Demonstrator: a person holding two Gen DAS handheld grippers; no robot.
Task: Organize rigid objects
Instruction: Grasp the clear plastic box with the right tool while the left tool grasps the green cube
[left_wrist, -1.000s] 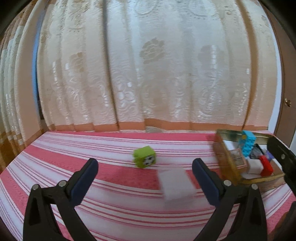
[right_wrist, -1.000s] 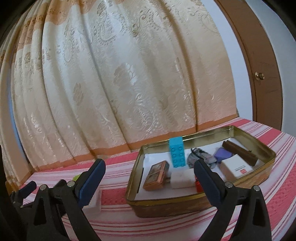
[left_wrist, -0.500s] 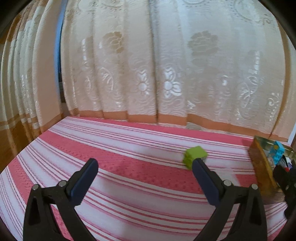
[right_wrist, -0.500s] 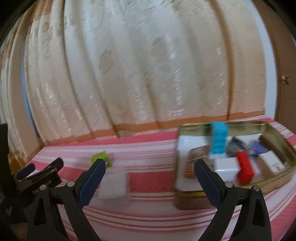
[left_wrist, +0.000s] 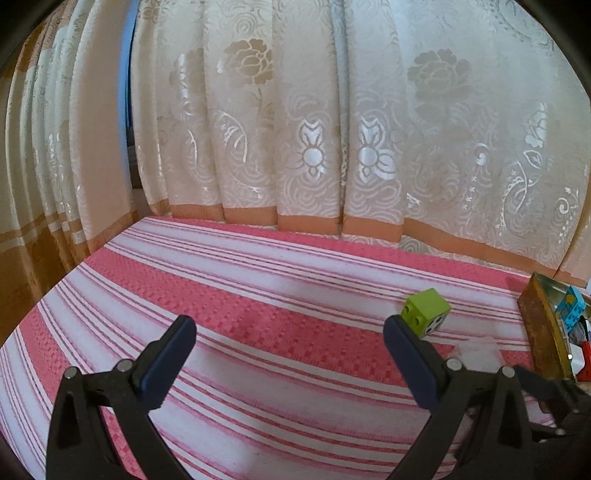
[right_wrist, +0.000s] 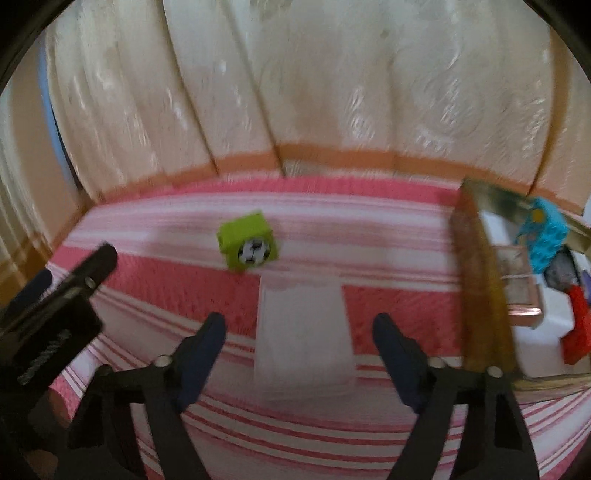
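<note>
Meanwhile, over a bed of pink-and-white striped cloth (left_wrist: 258, 332) backed by cream floral curtains (left_wrist: 314, 129): at far left, left gripper (left_wrist: 290, 347) spread wide, dark blue pads (left_wrist: 168, 360) gripping nothing, only bare stripes between them. Just beyond its right fingertip, lime-green cube (left_wrist: 426, 312) resting on the cloth, untouched, one face printed like a football. Farther right and nearer, white block (left_wrist: 478, 356) lying flat, partly hidden behind that finger. Next, right gripper (right_wrist: 299, 343) angled down at the cloth, jaws closing, same white block (right_wrist: 303, 328) sitting between the pads (right_wrist: 201, 358) but not yet pinched, a gap showing on both sides; picture blurred by motion. Ahead of this claw and a little left, the green cube (right_wrist: 247, 245), just past the block's far edge. At right of the claw, beside its right finger, gold tin tray (right_wrist: 480, 280) loaded with a standing blue studded brick (right_wrist: 545, 236), a red piece (right_wrist: 578, 332), a brown case (right_wrist: 519, 284) and a white box (right_wrist: 539, 350).
</note>
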